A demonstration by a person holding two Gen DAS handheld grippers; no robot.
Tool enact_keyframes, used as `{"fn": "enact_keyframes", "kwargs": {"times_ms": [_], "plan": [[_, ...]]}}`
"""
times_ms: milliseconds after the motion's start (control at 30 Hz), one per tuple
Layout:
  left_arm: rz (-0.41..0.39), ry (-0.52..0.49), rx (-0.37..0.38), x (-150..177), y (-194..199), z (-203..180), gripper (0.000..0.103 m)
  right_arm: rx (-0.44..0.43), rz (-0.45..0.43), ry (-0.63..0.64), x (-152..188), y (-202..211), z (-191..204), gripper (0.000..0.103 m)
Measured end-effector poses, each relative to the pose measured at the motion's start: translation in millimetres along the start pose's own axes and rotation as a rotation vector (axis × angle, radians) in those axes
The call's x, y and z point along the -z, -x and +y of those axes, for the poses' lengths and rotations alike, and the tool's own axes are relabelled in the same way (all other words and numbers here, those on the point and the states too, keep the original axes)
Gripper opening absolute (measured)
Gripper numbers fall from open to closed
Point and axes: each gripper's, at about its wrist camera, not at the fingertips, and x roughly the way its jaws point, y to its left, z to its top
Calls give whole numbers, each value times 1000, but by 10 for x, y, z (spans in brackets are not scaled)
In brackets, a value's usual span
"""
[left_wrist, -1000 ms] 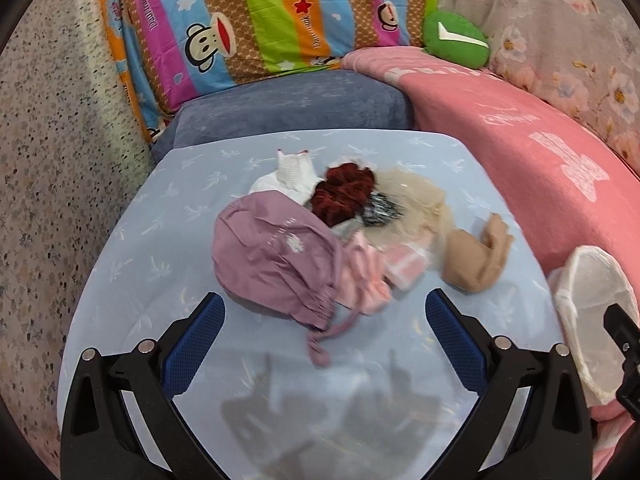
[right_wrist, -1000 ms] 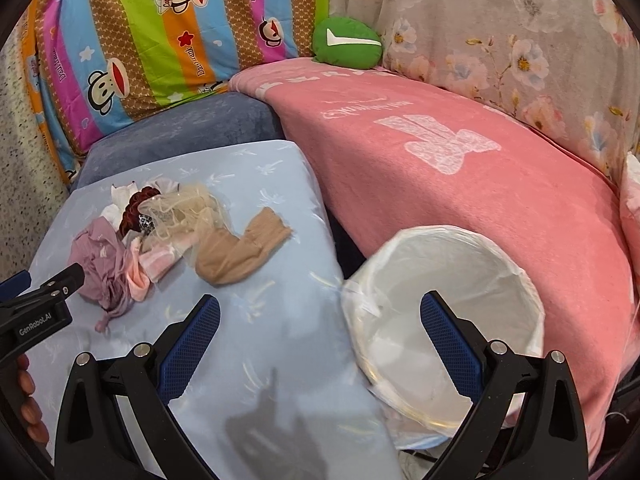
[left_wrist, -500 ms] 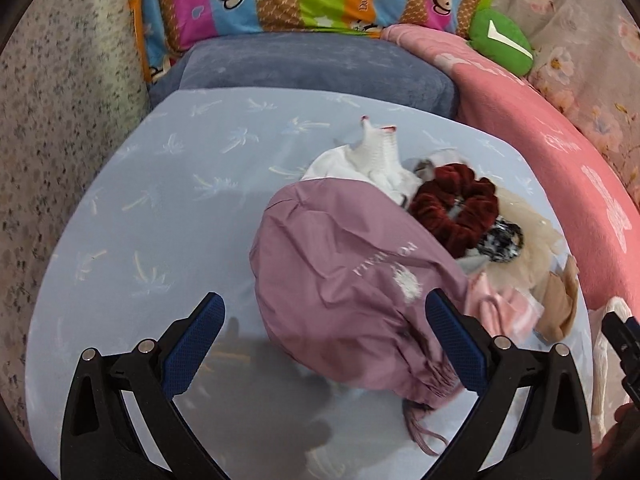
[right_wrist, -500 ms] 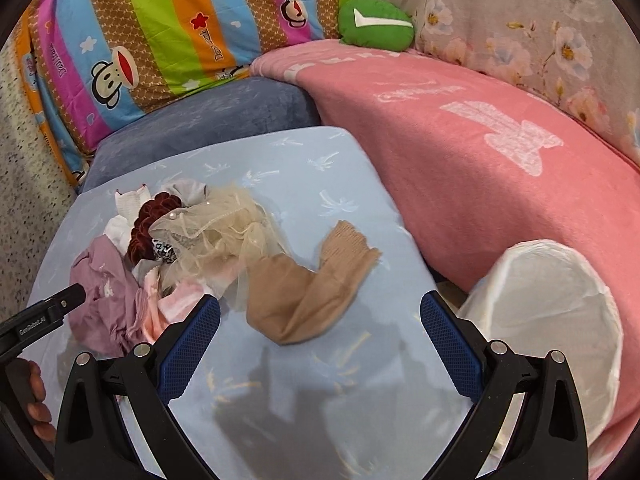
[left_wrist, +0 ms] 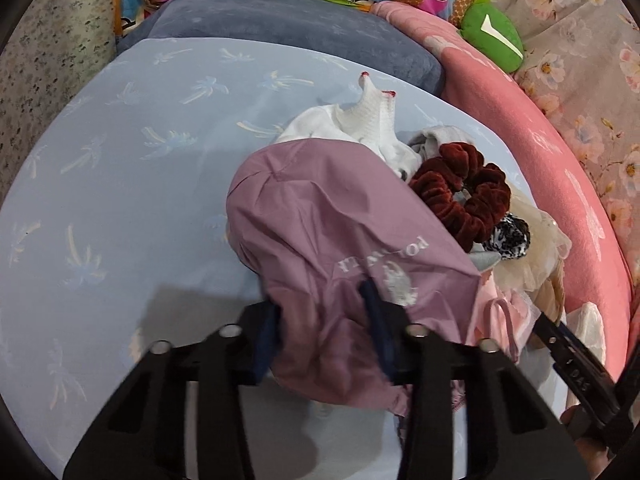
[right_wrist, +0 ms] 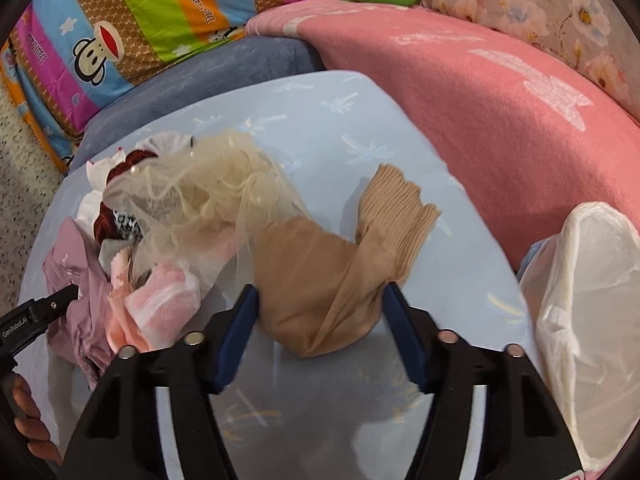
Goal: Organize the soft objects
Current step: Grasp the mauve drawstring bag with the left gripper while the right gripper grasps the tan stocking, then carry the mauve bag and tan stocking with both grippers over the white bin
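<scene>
Left hand-held gripper (left_wrist: 322,320) pinching my mauve cap (left_wrist: 320,224) (fabric bunched between pads); right hand-held gripper (right_wrist: 320,316) half-spread around tan stocking (right_wrist: 320,280), pads not pressing it, on table (right_wrist: 320,128).

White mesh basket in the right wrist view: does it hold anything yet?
Cannot tell for certain. The white mesh basket shows only its own pale lining in the visible part; its bottom is cut off by the frame.

Both views evenly lit, bright, w/ soft shadows thrown under the jaws. Edges bent by fisheye; corners vignetted black.
</scene>
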Motion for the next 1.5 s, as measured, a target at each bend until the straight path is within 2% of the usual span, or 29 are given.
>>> {"fn": "enact_keyframes", "kwargs": {"times_ms": [33,67,133,233,333,667,1033,1267,1500], "plan": [[3,6,16,0,13,9,19,-8,-2,-1,21,5,4,45],[2,11,27,13,41,7,17,-16,-6,-1,34,17,7,41],[-11,1,29,20,104,-6,13,-23,-11,-3,39,55,6,24],[-46,-24,30,40,275,-76,11,-36,-23,-9,37,168,-19,13],[-77,-49,44,32,452,-166,11,-55,-43,-26,22,327,-63,9],[-185,-183,111,-42,1001,-809,11,-115,-173,-45,-110,1105,-220,8],[-267,-360,237,153,1392,-1800,11,-94,-328,-96,-121,1969,-837,8],[-269,-448,307,361,1473,-2388,11,-32,-388,-165,-44,2292,-1436,8],[-243,-525,342,569,1408,-2905,11,19,-402,-232,80,2422,-1938,8]]}}
